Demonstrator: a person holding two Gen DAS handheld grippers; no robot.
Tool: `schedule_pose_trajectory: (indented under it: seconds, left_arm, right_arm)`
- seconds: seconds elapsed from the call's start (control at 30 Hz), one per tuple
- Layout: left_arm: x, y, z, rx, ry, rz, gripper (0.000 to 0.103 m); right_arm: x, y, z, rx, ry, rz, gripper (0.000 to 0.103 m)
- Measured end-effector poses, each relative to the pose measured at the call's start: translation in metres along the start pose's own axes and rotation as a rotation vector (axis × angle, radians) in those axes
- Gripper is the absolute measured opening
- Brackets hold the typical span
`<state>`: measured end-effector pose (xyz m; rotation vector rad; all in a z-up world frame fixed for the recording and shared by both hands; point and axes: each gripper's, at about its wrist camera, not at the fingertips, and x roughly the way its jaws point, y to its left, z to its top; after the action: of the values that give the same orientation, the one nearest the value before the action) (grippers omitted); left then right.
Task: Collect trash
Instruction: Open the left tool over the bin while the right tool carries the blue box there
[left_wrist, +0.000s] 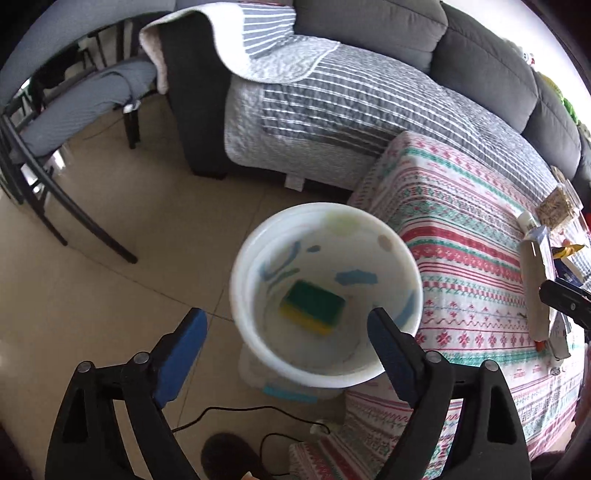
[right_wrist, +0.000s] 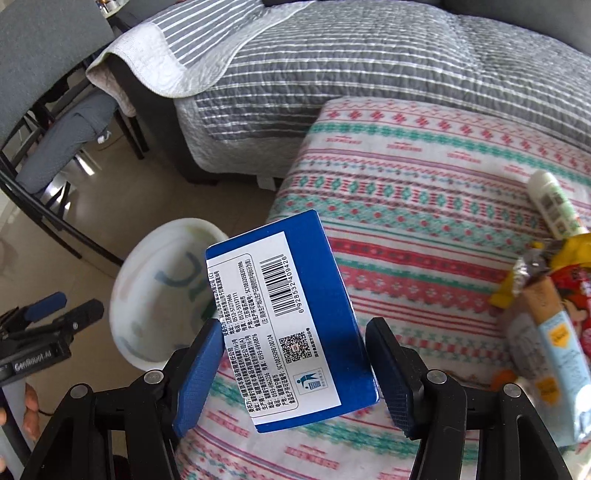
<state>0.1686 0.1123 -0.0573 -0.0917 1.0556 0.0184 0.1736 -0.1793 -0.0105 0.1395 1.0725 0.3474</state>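
Note:
My right gripper (right_wrist: 295, 343) is shut on a blue box (right_wrist: 314, 258) with a white barcode label. It holds the box tilted above the near left edge of the patterned tablecloth (right_wrist: 406, 221). A white bin (right_wrist: 147, 314) stands on the floor left of the table. In the left wrist view the bin (left_wrist: 399, 243) has a green and yellow sponge (left_wrist: 314, 306) at its bottom. My left gripper (left_wrist: 291, 332) is open over the bin's near rim with nothing between its fingers. A white tube (right_wrist: 554, 206) and several snack wrappers (right_wrist: 554, 332) lie on the cloth at the right.
A grey sofa under a striped quilt (left_wrist: 351, 96) stands behind the table. A black-legged chair (left_wrist: 74, 110) stands at the left. A black cable (left_wrist: 236, 410) and a dark shoe (left_wrist: 229, 454) lie on the tiled floor near the bin.

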Motion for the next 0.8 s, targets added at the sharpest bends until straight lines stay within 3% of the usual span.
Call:
schedule_pose_trajectory:
  seconds: [0.2, 0.57, 0.8]
  left_arm:
    - [-0.006, 0.032, -0.015, -0.03, 0.044, 0.007, 0.091]
    - [-0.024, 0.079, -0.028, -0.045, 0.03, 0.033, 0.091]
    - [-0.018, 0.088, -0.029, -0.066, 0.045, 0.049, 0.091]
  right_arm:
    - [0.029, 0.026, 0.008, -0.021, 0.018, 0.036, 0.068]
    - [0.082, 0.082, 0.013, -0.08, 0.037, 0.102, 0.068]
    - [0.096, 0.102, 0.01, -0.11, 0.021, 0.107, 0.07]
